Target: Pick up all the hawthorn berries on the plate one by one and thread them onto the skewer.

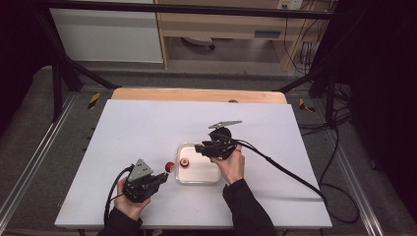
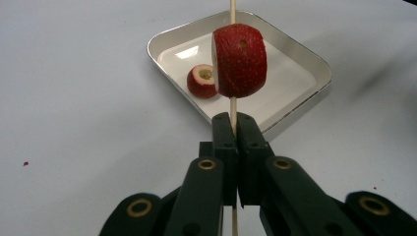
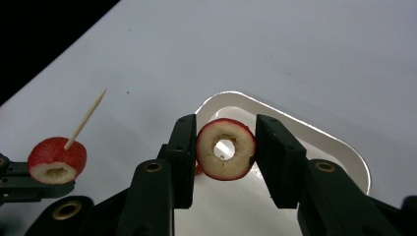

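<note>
High view: white flat desk [image 1: 137, 128] carries shallow white square tray [image 1: 196, 174] as catch-dish | left claw [image 1: 160, 178] clamped on thin wooden skewer [image 2: 232, 105], upright, threaded red strawberry piece [image 2: 241, 61] beside tray | right claw [image 3: 223, 157] pinches cored strawberry ring [image 3: 226, 148] over tray, hole exposed, likely for threading.

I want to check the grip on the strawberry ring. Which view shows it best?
The right gripper view: the strawberry ring sits large between the right gripper's jaws. The high view and left gripper view give a small red piece over the tray.
</note>
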Action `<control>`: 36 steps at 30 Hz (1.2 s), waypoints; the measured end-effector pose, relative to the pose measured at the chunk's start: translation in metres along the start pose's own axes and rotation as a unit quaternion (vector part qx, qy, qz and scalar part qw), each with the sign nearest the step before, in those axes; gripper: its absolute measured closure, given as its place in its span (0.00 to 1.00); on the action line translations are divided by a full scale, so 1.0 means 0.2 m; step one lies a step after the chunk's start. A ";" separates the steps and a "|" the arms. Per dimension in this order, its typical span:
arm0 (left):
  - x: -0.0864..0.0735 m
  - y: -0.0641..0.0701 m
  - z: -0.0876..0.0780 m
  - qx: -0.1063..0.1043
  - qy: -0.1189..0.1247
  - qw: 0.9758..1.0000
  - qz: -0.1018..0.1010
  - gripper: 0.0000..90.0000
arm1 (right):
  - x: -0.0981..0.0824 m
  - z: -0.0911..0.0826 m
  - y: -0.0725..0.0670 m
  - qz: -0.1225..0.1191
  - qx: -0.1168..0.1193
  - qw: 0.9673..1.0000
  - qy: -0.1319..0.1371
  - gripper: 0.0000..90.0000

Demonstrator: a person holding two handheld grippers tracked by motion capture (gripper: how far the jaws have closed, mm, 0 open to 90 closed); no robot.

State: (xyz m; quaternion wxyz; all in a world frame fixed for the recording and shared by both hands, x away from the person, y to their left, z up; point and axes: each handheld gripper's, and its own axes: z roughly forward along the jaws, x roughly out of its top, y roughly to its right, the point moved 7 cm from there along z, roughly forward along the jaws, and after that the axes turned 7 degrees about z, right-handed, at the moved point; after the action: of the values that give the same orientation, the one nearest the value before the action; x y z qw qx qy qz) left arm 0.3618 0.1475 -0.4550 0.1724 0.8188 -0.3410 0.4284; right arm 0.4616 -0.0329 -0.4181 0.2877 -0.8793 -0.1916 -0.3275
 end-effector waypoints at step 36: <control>0.20 0.23 0.06 -0.020 0.037 0.999 0.034 0.98 | 0.10 -0.28 0.03 0.117 0.163 0.952 0.229 0.69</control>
State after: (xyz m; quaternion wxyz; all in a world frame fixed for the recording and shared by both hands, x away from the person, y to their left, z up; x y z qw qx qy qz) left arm 0.3527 0.0918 -0.4297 0.1865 0.7867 -0.3708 0.4570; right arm 0.4526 -0.0690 -0.3727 0.4996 -0.7381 -0.0668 -0.4485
